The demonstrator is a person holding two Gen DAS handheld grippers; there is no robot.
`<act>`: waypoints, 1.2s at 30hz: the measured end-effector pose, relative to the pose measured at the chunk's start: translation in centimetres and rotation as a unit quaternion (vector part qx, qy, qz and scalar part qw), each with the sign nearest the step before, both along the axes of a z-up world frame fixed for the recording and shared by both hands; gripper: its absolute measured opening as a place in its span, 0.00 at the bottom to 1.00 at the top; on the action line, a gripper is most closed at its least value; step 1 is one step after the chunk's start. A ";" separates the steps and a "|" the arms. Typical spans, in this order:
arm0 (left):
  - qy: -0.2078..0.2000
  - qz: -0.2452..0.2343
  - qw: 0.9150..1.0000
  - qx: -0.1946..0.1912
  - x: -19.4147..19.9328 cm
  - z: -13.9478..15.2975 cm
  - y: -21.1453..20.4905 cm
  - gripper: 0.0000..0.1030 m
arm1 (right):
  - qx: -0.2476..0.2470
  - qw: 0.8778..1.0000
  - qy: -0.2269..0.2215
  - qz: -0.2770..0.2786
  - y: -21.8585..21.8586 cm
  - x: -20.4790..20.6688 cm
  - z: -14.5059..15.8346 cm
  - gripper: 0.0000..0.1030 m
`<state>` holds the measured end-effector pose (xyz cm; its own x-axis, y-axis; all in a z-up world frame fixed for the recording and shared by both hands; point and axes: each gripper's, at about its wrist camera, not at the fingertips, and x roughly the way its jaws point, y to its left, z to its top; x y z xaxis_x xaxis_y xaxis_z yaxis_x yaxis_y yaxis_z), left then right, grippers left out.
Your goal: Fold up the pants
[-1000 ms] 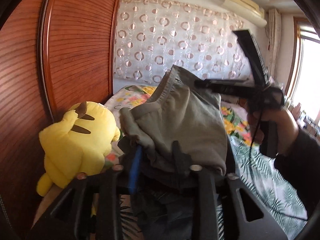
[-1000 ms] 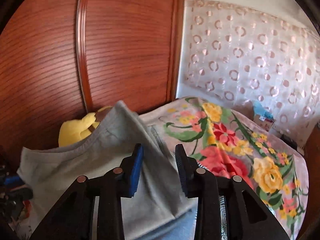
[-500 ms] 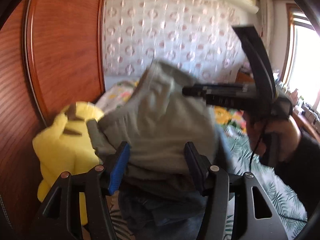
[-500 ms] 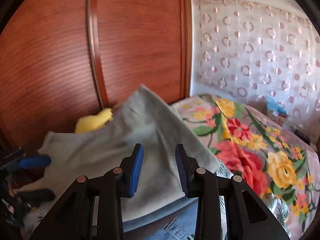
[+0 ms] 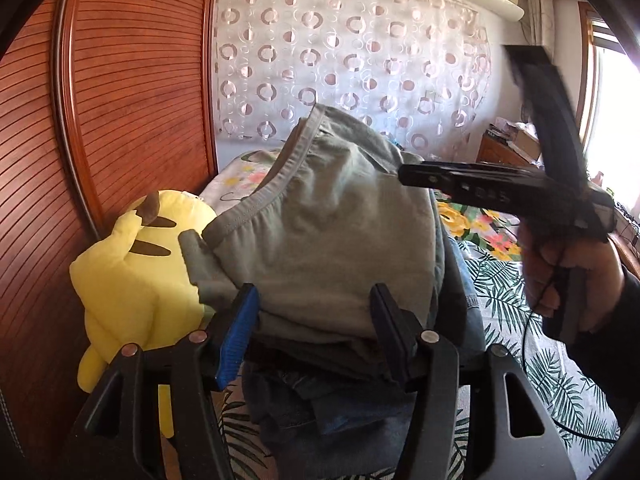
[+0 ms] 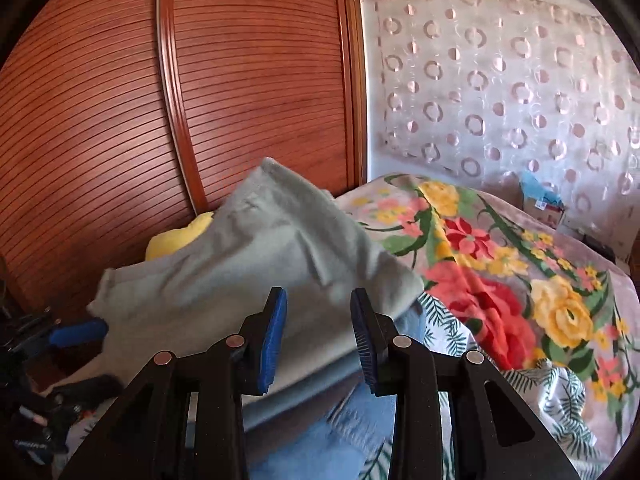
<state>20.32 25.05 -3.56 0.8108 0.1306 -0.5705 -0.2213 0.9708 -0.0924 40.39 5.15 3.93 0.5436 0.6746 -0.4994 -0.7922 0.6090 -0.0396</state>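
Guessing these grey pants (image 5: 328,232), centre frame, are soft and floppy; grab the waistband. Left gripper (image 5: 316,336) and right gripper (image 6: 318,336) both gape, holding nothing.

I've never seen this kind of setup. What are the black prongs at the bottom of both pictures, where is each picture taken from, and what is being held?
No robot here: a person carries a hand-held two-finger gripper in each hand, each with a fisheye camera looking along its fingers. The prongs are those fingers.

In the left wrist view, the left gripper is open, its fingers either side of the grey-green pants, which sit on a pile that includes blue jeans. The person's right hand shows there, carrying the right gripper. A yellow plush toy sits beside a wooden wardrobe.

In the right wrist view, the right gripper is open too, in front of the pants, holding nothing. The pile lies on a bed with a floral blanket.
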 end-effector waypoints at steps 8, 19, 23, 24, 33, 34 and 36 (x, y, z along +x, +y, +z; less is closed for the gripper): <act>-0.009 -0.004 1.000 0.009 -1.7 0.9 -0.7 0.68 | 0.010 1.000 -0.003 -0.018 -3.3 -4.7 -0.2 0.34; -0.019 -0.007 0.999 0.026 -4.0 1.9 -1.6 0.70 | 0.022 0.999 -0.007 -0.040 -7.4 -10.8 -0.1 0.34; -0.024 -0.011 0.999 0.027 -4.7 2.1 -2.0 0.77 | 0.028 0.998 -0.005 -0.049 -8.9 -12.7 -0.4 0.34; -0.023 -0.012 0.999 0.030 -4.7 2.1 -2.1 0.77 | 0.029 0.998 -0.003 -0.052 -9.3 -13.1 -0.5 0.34; -0.025 -0.028 0.999 0.036 -5.7 2.5 -3.6 0.78 | 0.037 0.996 0.004 -0.075 -11.5 -16.4 -0.9 0.39; -0.026 -0.030 0.998 0.038 -5.8 2.6 -3.8 0.78 | 0.039 0.996 0.004 -0.076 -11.6 -16.7 -0.9 0.39; -0.029 -0.038 0.998 0.036 -6.1 2.8 -4.3 0.78 | 0.042 0.996 0.004 -0.079 -12.0 -17.3 -0.9 0.40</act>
<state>14.20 20.71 -0.81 0.8515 0.1074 -0.5132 -0.1440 0.9891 -0.0318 23.07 -6.86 3.07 0.6421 0.6206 -0.4501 -0.6865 0.7268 0.0228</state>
